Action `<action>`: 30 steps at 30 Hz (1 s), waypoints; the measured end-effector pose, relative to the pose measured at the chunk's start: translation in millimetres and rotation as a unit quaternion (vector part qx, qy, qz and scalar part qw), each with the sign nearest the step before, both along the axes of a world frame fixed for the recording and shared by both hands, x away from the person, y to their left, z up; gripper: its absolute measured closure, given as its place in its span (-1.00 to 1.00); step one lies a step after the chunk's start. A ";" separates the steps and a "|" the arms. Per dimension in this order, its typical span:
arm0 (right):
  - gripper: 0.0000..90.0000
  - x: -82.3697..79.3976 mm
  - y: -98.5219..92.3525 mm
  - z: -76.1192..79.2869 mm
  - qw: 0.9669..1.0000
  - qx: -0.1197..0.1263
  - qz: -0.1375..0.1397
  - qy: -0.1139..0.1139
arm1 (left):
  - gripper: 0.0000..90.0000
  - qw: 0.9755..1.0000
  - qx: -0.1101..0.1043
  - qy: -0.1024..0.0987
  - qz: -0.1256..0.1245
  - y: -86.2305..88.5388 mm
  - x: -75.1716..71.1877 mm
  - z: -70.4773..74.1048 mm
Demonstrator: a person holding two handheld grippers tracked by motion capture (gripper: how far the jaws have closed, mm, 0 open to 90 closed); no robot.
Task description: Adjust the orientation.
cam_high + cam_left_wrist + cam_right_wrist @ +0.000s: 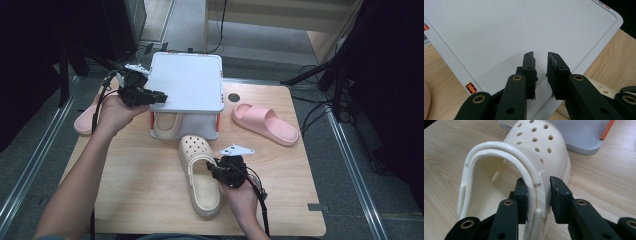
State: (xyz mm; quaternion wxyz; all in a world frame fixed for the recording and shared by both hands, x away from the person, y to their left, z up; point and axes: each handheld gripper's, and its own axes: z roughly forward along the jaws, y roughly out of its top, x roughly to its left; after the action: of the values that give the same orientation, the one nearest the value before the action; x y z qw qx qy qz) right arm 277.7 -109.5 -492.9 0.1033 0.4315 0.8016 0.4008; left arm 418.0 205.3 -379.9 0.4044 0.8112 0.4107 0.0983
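The right gripper [216,169] has its jaws closed on the side wall of the cream clog [200,175], beside the ribbed end of its heel strap [506,153]; the pads press it from inside and outside. This clog lies near the middle of the surface [140,180], toe toward the far edge, heel toward the near edge.

Just beyond its toe stands a white storage box [186,82] with orange clips, at the middle of the far edge. In the high view a second cream clog [166,125] shows through the box's open front, under the lid. A pink slide [265,124] lies toward the far right corner, well apart from the held clog; another pink slide [85,119] lies at the left edge, partly behind the left forearm.

The left gripper [159,97] hangs over the box lid's left edge. The left gripper view shows what the high view cannot: its jaws stand a little apart with nothing between them, over the bare lid. The right gripper view alone shows the grip closely.
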 end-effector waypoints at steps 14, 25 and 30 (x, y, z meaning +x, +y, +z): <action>0.68 21.6 -8.5 26.8 0.999 0.023 -0.029 -0.012 | 0.70 1.000 -0.008 -0.014 0.005 0.7 -3.3 -3.5; 0.67 64.5 12.2 37.8 0.997 -0.005 -0.059 -0.051 | 0.70 1.000 -0.001 -0.017 0.003 0.2 -3.6 -3.1; 0.66 83.1 24.5 32.9 0.995 -0.024 -0.086 -0.051 | 0.70 1.000 -0.006 -0.016 0.003 0.9 -3.3 -3.4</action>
State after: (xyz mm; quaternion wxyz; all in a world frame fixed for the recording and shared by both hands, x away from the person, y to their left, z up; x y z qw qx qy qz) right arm 360.8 -85.0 -460.0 0.1884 0.4748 0.7647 0.3929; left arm 414.7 206.2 -383.4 0.4153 0.8061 0.4071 0.1099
